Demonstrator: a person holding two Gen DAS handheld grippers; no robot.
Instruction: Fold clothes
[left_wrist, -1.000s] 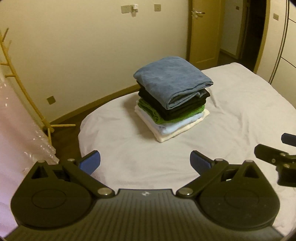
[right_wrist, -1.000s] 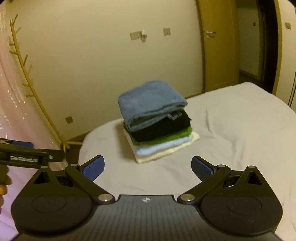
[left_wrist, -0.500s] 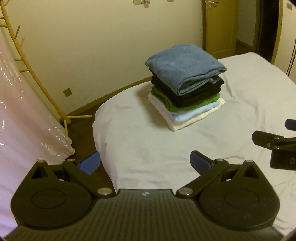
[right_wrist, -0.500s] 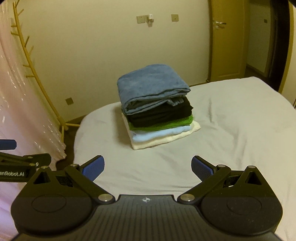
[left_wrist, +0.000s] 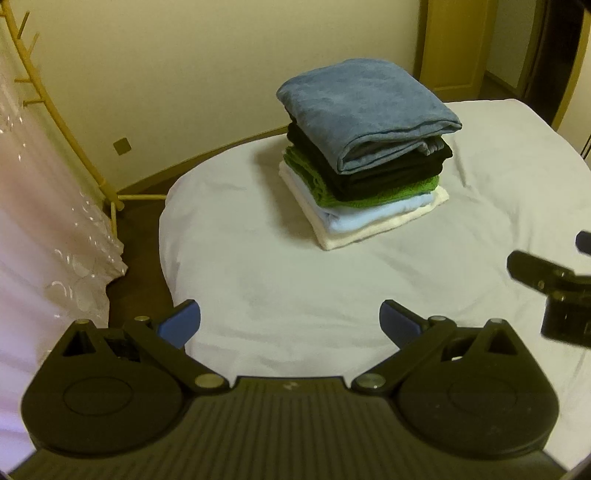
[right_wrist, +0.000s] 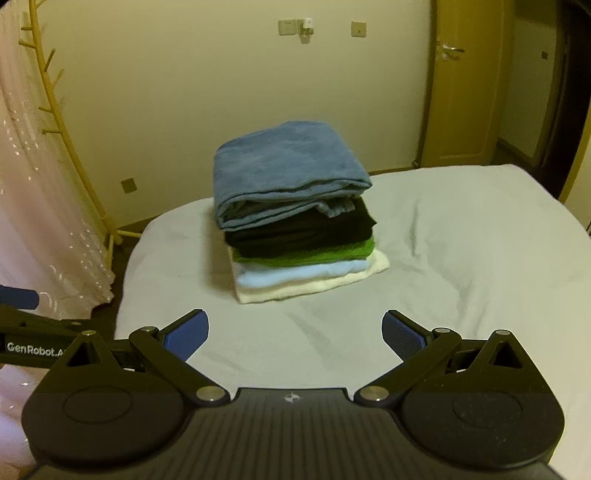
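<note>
Clothes stack: 5 folded items are sitting one on top of another on the white bed, toward its far left part, near the rounded edge that is facing the wall. Order from the top: blue-grey towel-like piece, black garment, green piece, pale blue piece, cream piece at the bottom. Edges are lining up roughly; the cream layer is sticking out a little on the right, and a grey inner fold is peeking out under the blue-grey top layer.

Progress judgement: folding is looking finished for everything in view. No loose or unfolded garment is showing on the bed in either view (anything behind the cameras is hidden, so more items cannot be ruled out).

Left gripper: jaws are standing wide apart, holding nothing, hovering over bare sheet near the bed's near edge, well apart from the stack. Right gripper: jaws likewise spread wide and gripping nothing, pointing at the stack from the near side, not touching it. The 2 grippers are sitting side by side, each showing at the edge of the other's view.

Surroundings: a wooden coat rack and a pale sheer curtain are standing to the left of the bed; a door is at the right of the far wall.
</note>
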